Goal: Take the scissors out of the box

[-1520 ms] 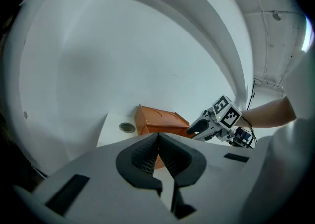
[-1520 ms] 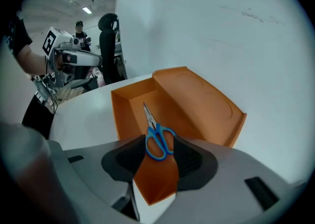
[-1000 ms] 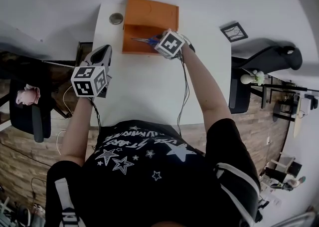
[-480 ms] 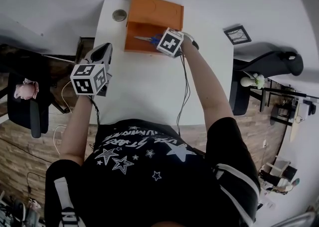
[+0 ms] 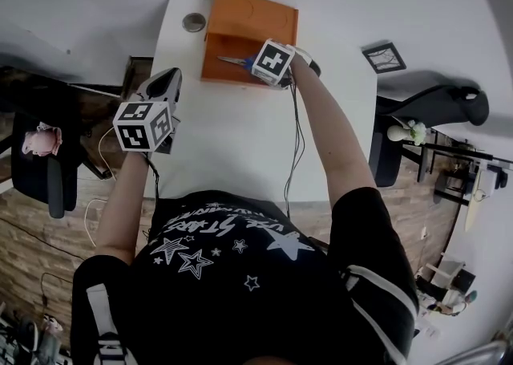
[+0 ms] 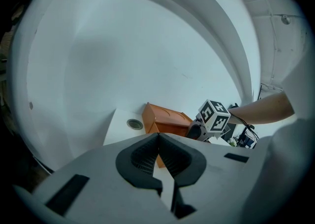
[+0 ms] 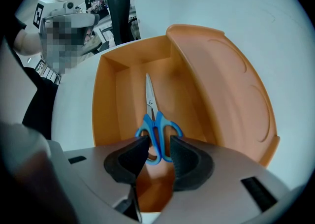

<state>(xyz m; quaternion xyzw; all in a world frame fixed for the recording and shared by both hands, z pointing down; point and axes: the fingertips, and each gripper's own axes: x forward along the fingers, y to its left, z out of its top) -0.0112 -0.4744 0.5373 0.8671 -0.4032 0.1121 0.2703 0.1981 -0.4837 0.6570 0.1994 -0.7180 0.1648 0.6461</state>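
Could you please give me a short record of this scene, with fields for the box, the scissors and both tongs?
Box: orange box, lid open, on white table
Scissors: blue-handled scissors, lying flat inside the box
Right tongs: pointing down into the box, jaws closing around the handles, not yet gripping
Left tongs: shut, empty, held by the table's left edge

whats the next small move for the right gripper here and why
Probably finish closing the right gripper on the blue-handled scissors: its jaws are closing with the handles between them, inside the open orange box, but they do not seem to grip yet.
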